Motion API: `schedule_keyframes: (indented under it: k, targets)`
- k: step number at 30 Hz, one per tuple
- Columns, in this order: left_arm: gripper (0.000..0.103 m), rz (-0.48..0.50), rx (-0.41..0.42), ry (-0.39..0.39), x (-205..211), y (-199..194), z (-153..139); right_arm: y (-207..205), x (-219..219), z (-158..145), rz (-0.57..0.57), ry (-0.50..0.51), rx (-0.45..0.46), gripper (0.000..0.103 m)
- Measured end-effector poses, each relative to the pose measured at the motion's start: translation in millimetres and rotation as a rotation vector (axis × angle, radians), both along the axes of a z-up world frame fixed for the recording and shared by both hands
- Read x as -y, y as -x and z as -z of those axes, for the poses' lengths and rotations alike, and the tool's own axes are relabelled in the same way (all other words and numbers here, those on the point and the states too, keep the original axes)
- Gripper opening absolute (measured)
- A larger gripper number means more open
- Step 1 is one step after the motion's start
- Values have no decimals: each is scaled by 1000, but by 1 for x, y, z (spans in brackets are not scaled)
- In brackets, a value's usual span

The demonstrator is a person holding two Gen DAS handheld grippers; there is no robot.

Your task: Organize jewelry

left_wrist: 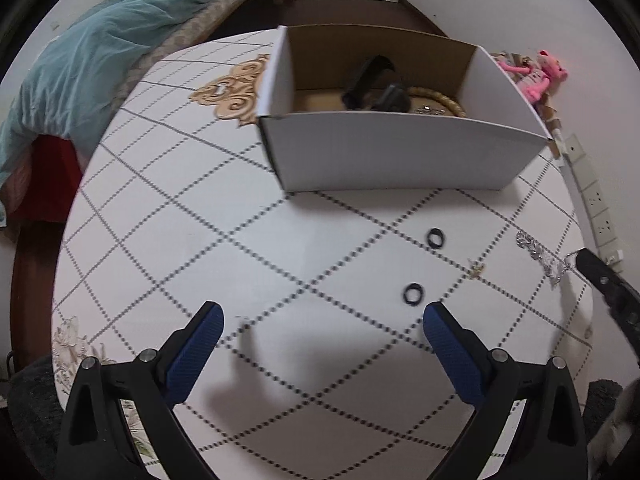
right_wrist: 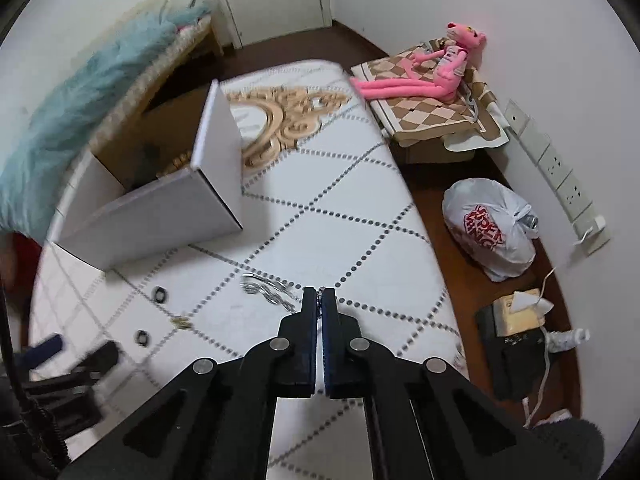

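Bracelets (left_wrist: 440, 98) inside white box (left_wrist: 400, 156)

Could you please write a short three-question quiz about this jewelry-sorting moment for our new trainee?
1. True or false: the left gripper is shut on a black ring.
2. Which item is the right gripper pinching? A) a black ring B) the silver chain C) the small gold piece
3. How many black rings lie on the table outside the white box?

Key:
1. False. Its jaws stand wide apart over the table, holding nothing.
2. B. Its jaws are closed on the chain's end; the rest lies on the table.
3. Two: the far ring and the near ring.
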State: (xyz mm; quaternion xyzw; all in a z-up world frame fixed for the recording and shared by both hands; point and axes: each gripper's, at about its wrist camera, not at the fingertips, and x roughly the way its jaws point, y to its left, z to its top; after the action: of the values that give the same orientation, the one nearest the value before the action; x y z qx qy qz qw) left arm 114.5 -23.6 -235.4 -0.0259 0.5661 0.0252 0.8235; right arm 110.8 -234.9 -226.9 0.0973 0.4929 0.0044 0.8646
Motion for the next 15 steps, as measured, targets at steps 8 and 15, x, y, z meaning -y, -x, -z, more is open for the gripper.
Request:
schedule_keyframes:
  k: [8,15]
  targets:
    - [81,55,1,36,18,-9,10,9,8,-1,15,-17,-21,2]
    - [22,109,37,-4,30,-11,11,7,13,6,29,-16,-37,2]
